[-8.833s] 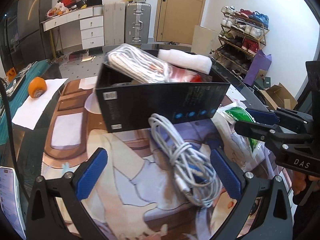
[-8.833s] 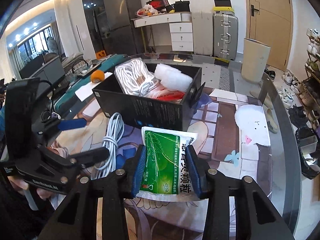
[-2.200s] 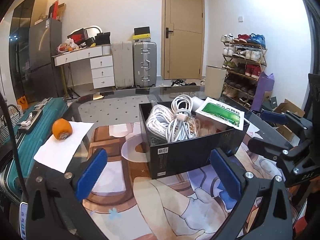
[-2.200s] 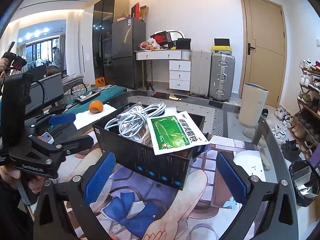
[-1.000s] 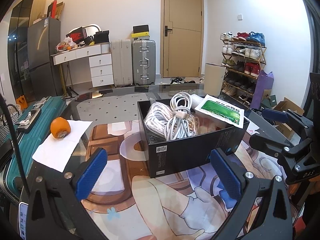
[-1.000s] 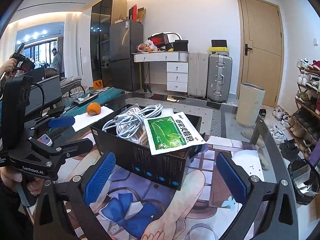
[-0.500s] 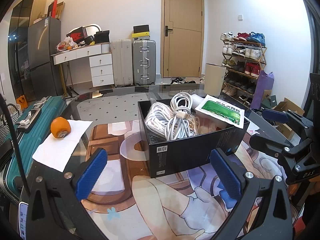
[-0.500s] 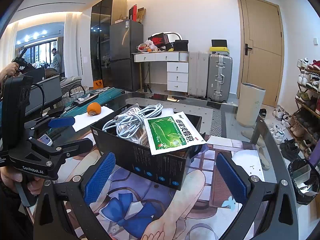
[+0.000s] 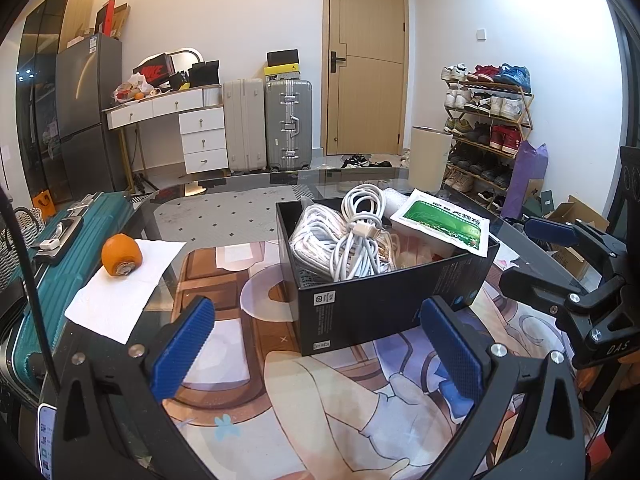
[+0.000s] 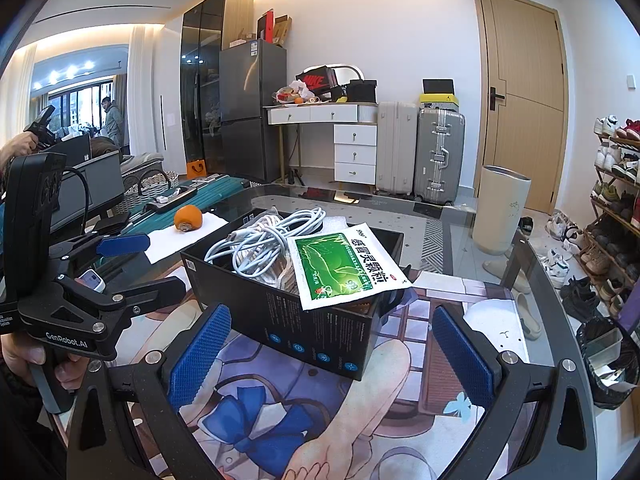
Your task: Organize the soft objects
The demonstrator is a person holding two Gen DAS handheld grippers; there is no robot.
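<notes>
- Black cardboard box (image 9: 384,312), open-topped, stands on the printed mat (image 9: 320,408) that covers the glass table (image 10: 520,264); it serves as the container for the soft goods
- White cable bundles (image 9: 352,240): coiled and heaped inside the box, the topmost loops rising above its rim
- Green-and-white sachet (image 10: 344,264): lies flat across the box's near corner in the right wrist view, one edge overhanging the wall, not tucked down inside
- White foam wrap (image 9: 394,198): partly visible at the far side of the box, behind the cables
- Left gripper (image 9: 316,344): jaws spread wide, nothing between the blue pads, held short of the box
- Right gripper (image 10: 332,344): likewise released and empty, facing the box's corner from the other side
- Orange fruit (image 9: 121,255) on a white paper sheet (image 9: 120,284): well apart from the box, not a soft item
- Step in hand, by judgement: loading appears complete, as no loose soft item shows on the mat; both tools stand clear
- Next move, if any: pressing the overhanging sachet down inside the rim calls for a light pinch at its free edge, since the pouch will flex and could slide off the wall
</notes>
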